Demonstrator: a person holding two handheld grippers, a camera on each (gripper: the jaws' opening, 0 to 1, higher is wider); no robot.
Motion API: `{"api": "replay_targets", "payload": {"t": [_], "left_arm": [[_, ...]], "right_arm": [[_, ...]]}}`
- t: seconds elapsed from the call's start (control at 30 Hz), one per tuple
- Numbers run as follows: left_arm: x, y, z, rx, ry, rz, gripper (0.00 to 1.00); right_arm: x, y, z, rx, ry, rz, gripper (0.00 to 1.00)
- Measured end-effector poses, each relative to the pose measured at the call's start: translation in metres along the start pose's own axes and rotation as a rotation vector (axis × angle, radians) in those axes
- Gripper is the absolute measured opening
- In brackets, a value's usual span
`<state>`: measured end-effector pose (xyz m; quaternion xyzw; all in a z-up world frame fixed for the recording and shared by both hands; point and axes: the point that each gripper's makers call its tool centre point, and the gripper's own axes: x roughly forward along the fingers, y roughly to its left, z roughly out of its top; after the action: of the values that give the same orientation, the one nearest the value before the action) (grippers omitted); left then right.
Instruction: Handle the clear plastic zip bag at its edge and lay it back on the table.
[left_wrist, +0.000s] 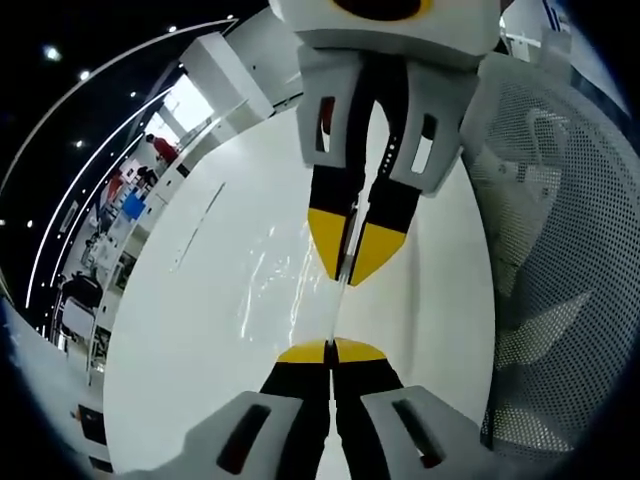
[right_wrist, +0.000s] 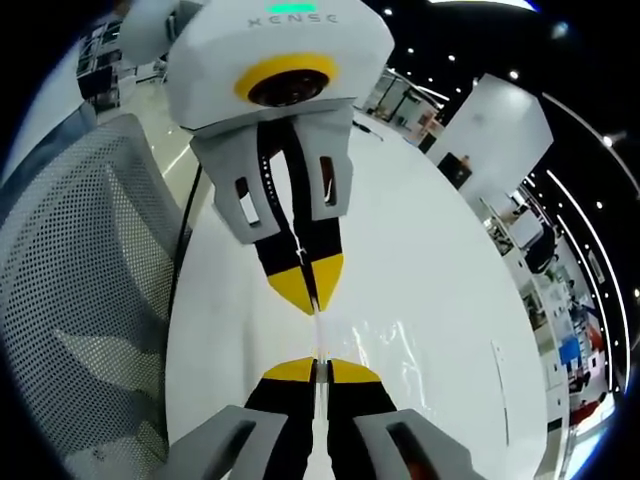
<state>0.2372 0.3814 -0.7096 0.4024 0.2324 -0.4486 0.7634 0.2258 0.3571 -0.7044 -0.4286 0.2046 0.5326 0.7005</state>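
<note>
Clear plastic zip bag (left_wrist: 285, 285) is stretched edge-on between the two grippers, above the glossy white table (left_wrist: 200, 330). In the left gripper view the film fans out left of the jaw line, creased, throwing bright glints; in the right gripper view the same bag (right_wrist: 385, 345) spreads to the right of the jaw line. Can't tell whether the loose part touches the table surface or hangs just clear of it.

Left gripper (left_wrist: 331, 352), grey body with black fingers and yellow tips: tips pressed together, clamped on the near edge of the bag. Right gripper (left_wrist: 347, 262), same build, comes into that view from the far side, pointing back at the camera, tips closed on the opposite end of the same edge. A thin taut strip of film runs between the two pairs of tips.

Right gripper view mirrors this: right gripper (right_wrist: 314, 370) tips together on the bag edge, left gripper (right_wrist: 310, 290) facing it, also pinched shut on the film.

Grey perforated mesh chair back (left_wrist: 560, 260) stands just beside the table edge, on the right in the left gripper view and on the left (right_wrist: 85, 290) in the right gripper view.

Far background: dark ceiling with spot lights (left_wrist: 52, 53), white pillar (right_wrist: 490, 130), shelving and desks.
</note>
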Motion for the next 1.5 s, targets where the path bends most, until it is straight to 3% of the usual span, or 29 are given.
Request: {"api": "replay_targets", "payload": {"t": [0.93,1.5], "left_arm": [[-0.002,0.003,-0.012,-0.004,0.035,0.01,0.0],[-0.003,0.012,-0.011,-0.004,0.042,0.021,0.0]], "right_arm": [[-0.004,0.0,-0.013,0.024,0.02,-0.012,0.0],[-0.015,-0.01,-0.019,0.041,0.033,-0.035,0.0]]}}
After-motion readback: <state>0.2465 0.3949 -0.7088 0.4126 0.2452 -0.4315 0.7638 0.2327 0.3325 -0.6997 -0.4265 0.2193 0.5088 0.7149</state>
